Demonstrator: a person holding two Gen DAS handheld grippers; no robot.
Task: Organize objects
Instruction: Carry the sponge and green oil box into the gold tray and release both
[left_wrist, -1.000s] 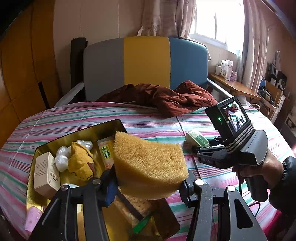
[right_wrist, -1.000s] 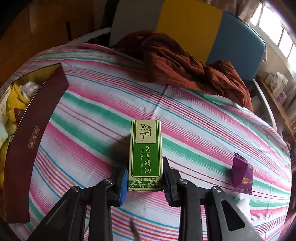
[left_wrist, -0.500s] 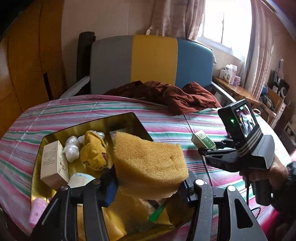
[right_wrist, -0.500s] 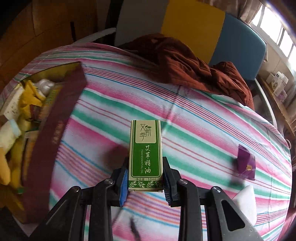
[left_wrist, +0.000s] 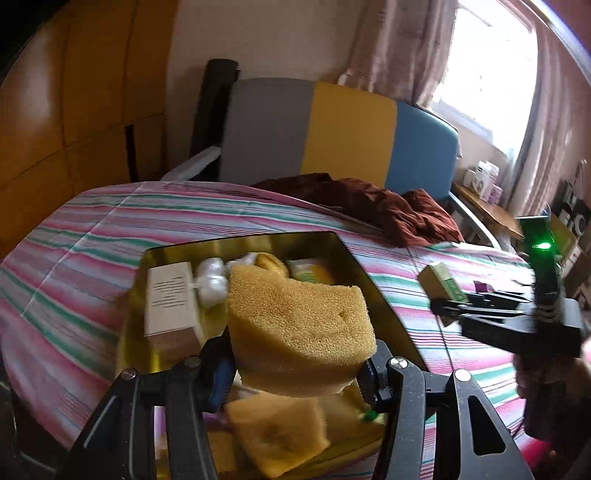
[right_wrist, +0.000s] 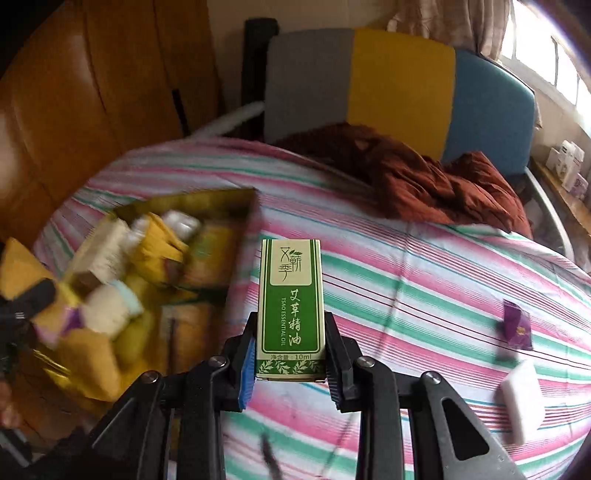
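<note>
Green box (right_wrist: 290, 310) reads "TSAO ESSENTIAL OIL", "10ml" (Chinese chars too).

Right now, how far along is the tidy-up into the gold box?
Done: the gold box already holds a white carton, white wrapped balls and other yellow items.
In hand: the left gripper grips a yellow sponge over the box; the right gripper grips a green essential oil box.
Left: a purple sachet and a white block lie on the striped tablecloth.
</note>
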